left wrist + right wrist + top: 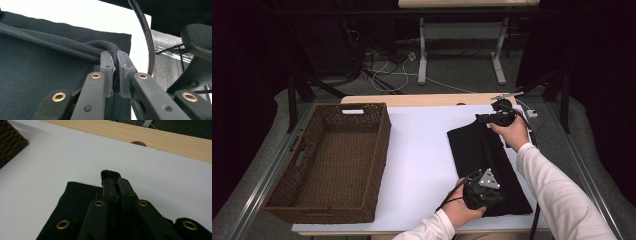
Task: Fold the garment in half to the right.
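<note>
Black cloth (484, 162) lies flat on the white table cover (422, 150), well right of the wicker basket (332, 160), partly folded. Its long axis runs from the near table edge toward the far edge, roughly parallel to the basket's long side.

Left gripper (482, 192) sits at the cloth's near end, jaws clamped on a raised fold of fabric (110, 50), which bunches between the pads. Right gripper (494, 117) sits at the far end, farther from the basket than the cloth's middle, jaws pinched tight on a small tip of cloth (110, 173).

So one gripper is on each end of the long axis, both on the cloth's side away from the basket. Likely next move: carry that edge across toward the basket to fold lengthwise. Both hands need to travel together; neither is clearly nearer the basket.
</note>
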Action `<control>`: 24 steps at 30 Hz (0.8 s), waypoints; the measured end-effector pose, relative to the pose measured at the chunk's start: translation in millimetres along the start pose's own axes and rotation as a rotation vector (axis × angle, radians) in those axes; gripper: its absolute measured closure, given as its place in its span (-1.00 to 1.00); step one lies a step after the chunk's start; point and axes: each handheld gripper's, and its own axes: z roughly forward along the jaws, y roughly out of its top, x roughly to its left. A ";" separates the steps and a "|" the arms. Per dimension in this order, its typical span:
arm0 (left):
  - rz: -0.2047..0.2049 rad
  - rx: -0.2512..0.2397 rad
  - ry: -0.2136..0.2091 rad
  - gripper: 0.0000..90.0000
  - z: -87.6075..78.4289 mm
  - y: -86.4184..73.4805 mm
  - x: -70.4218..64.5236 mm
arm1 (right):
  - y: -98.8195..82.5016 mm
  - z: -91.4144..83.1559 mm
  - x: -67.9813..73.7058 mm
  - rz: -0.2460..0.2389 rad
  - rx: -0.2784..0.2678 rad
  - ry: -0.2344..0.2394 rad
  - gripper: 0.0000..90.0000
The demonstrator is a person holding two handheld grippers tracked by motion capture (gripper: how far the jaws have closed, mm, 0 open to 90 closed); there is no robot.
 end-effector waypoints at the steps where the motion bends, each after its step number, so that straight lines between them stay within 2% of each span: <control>1: 0.001 0.006 -0.002 0.87 2.2 1.0 0.9 | -0.6 -0.3 -1.6 0.005 0.007 -0.004 0.91; 4: 0.001 -0.002 -0.003 0.87 7.4 3.3 1.0 | -2.6 1.0 -6.4 0.015 0.008 -0.015 0.91; 9: 0.023 0.011 -0.012 0.87 20.9 12.6 2.1 | -6.9 3.7 -14.0 -0.003 0.028 -0.028 0.91; 16: 0.023 0.022 -0.016 0.87 42.3 16.8 4.8 | -12.4 5.0 -25.9 0.021 0.023 -0.012 0.90; 18: 0.021 0.026 -0.018 0.87 47.7 16.6 5.0 | -15.1 4.6 -29.9 0.008 0.028 -0.013 0.90; 24: 0.066 0.022 -0.007 0.87 60.1 17.3 3.3 | -21.9 0.6 -42.1 0.018 0.022 -0.027 0.90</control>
